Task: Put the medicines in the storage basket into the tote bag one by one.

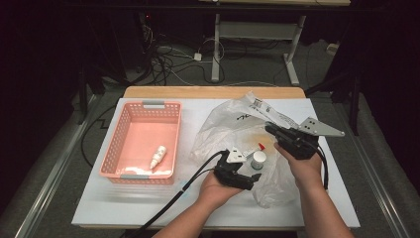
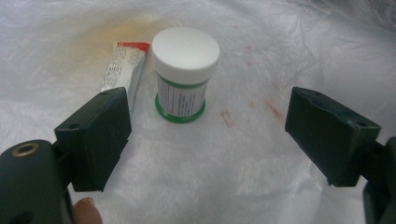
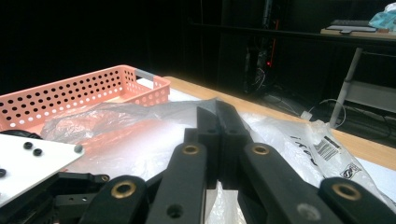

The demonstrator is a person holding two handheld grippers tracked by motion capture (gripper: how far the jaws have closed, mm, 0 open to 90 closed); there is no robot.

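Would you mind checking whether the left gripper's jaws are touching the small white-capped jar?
Apart. In the left gripper view the left gripper stands open, and the jar sits on the plastic bag beyond both jaws, with bare plastic between.

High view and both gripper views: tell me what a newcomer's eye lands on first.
The pink basket at the table's left, with a small white bottle lying in it. Then the crinkled clear plastic bag at the right, pinched by the right gripper. On it a white-capped jar stands ahead of the open left gripper, beside a tube.

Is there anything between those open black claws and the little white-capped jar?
Nothing visible. The left gripper stands open, with bare plastic bag up to the jar. A tube lies beside the jar, off the path.
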